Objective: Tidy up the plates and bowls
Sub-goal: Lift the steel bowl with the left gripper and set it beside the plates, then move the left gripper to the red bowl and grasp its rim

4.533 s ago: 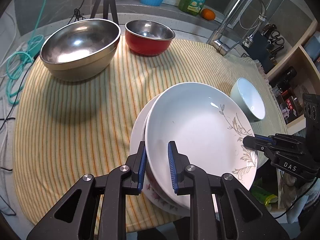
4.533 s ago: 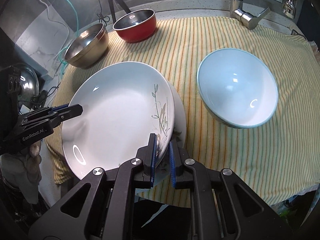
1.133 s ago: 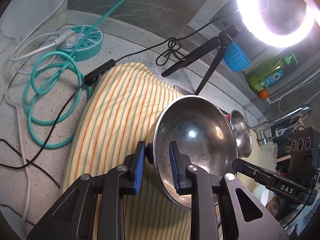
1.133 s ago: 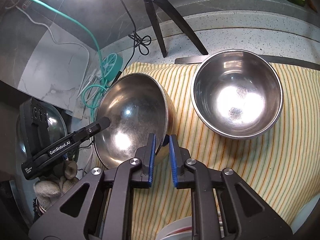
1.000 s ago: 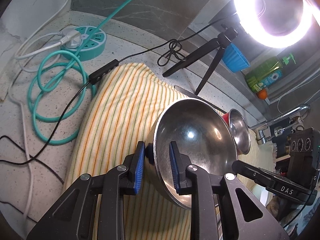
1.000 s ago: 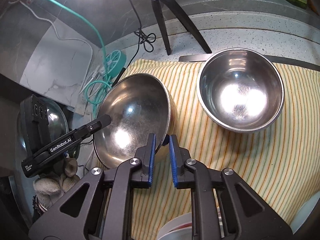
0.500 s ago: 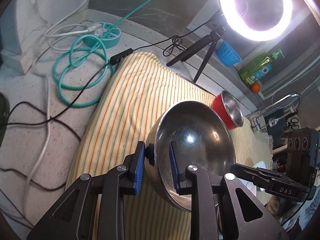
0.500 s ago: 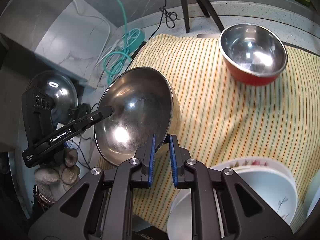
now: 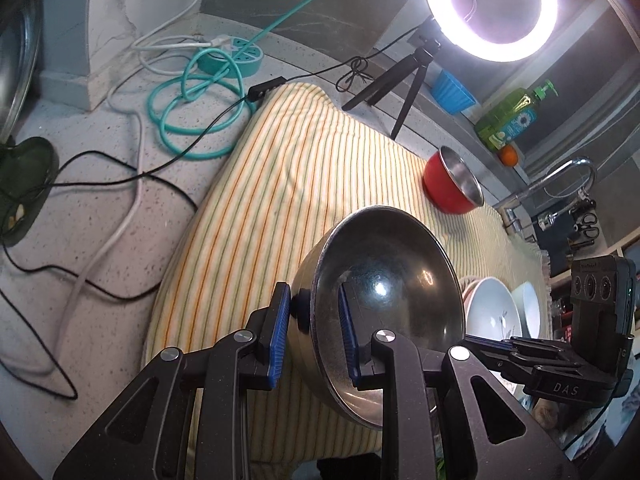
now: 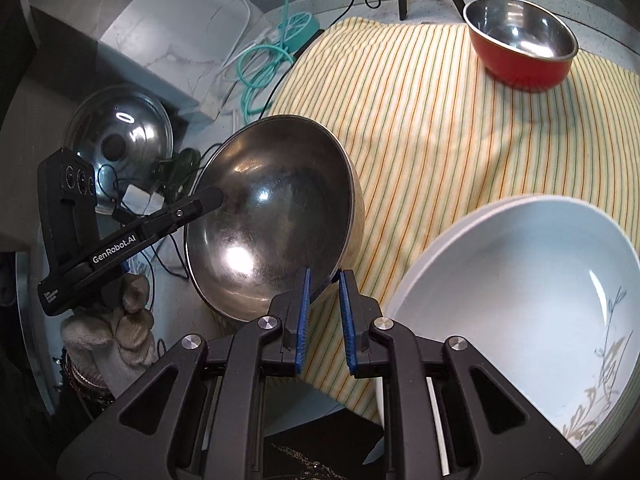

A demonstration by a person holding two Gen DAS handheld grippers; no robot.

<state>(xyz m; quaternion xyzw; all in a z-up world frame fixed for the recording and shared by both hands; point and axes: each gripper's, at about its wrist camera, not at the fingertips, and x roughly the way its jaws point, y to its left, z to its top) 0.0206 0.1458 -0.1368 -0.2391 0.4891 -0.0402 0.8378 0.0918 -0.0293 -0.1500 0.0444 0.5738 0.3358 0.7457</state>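
Now, steel bowl (image 9: 392,300) rim between both hand-held grippers

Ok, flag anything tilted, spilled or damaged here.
The big steel bowl is off the striped cloth and steeply tilted, clamped at opposite rims by the left gripper and right gripper. No spills or damage show; the red bowl sits upright.

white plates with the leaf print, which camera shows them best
The right wrist view: the stacked white plates fill its lower right, the leaf print and both rims clear. The left wrist view shows them only small, partly hidden behind the steel bowl beside a pale blue bowl.
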